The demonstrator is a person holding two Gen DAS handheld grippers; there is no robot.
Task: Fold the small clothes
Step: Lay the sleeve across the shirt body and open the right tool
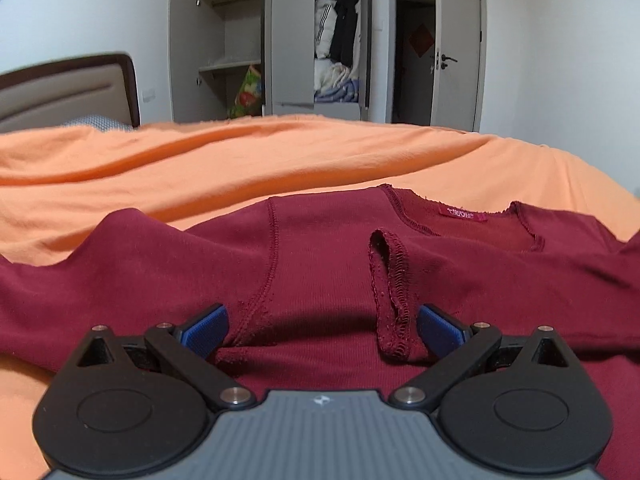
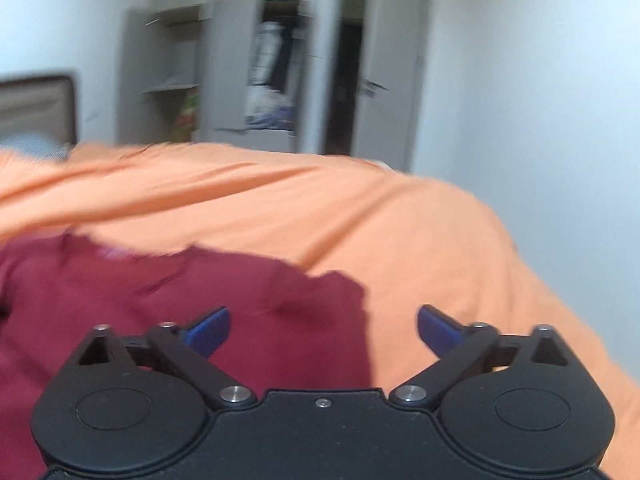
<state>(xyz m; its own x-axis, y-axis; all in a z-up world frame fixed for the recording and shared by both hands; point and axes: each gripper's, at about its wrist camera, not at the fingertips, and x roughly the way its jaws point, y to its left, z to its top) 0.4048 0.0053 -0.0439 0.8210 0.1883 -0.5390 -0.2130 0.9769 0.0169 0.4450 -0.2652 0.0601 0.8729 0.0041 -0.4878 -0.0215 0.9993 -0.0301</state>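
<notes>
On orange bedsheet (image 1: 200, 168), maroon shirt (image 1: 320, 264) lies crosswise — neckline pointing away.

The dark red shirt (image 1: 320, 264) is ribbed matt cloth with rough stitched seams; the orange bedsheet (image 1: 200, 168) is smooth matt cloth.

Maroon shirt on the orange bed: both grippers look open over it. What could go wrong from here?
1. The left gripper straddles a bunched sleeve cuff lying on the maroon shirt; closing here may pinch the body layer too and drag the whole garment.
2. The right wrist view is motion-blurred, and the right gripper hangs over the shirt's edge, half above the orange sheet; a fast close could miss or catch the sheet.
</notes>
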